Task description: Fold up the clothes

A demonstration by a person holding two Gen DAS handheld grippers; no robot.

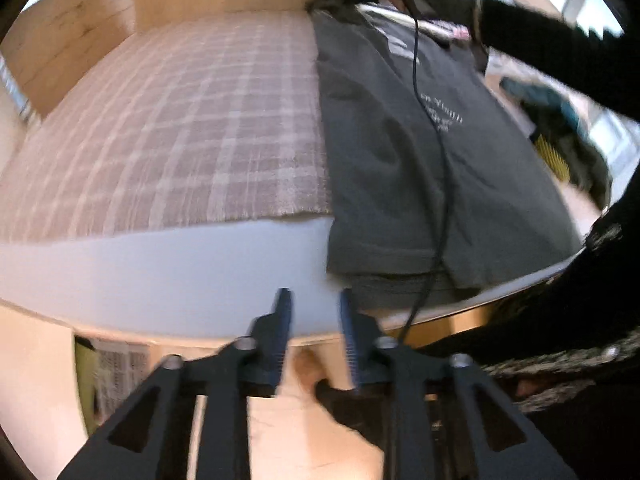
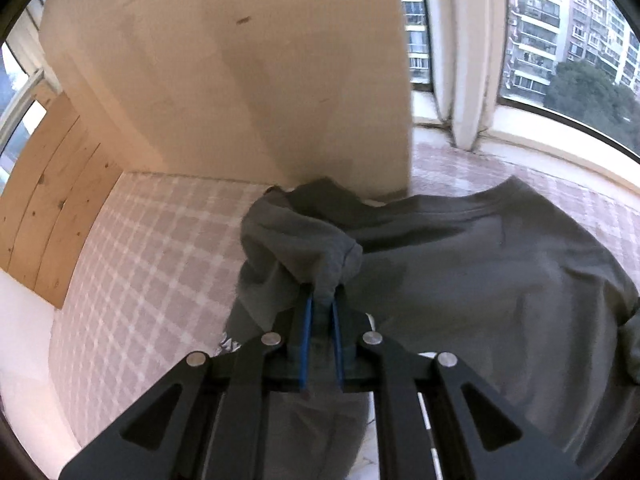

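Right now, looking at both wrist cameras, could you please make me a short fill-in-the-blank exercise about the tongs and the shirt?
1. The right tongs are shut on a bunched piece of the ____ T-shirt.
2. The left tongs are ____ and hold nothing.
3. The T-shirt lies on a bed cover with a ____ pattern.
4. A black ____ runs across the T-shirt.

Missing words: grey; open; checked; cable
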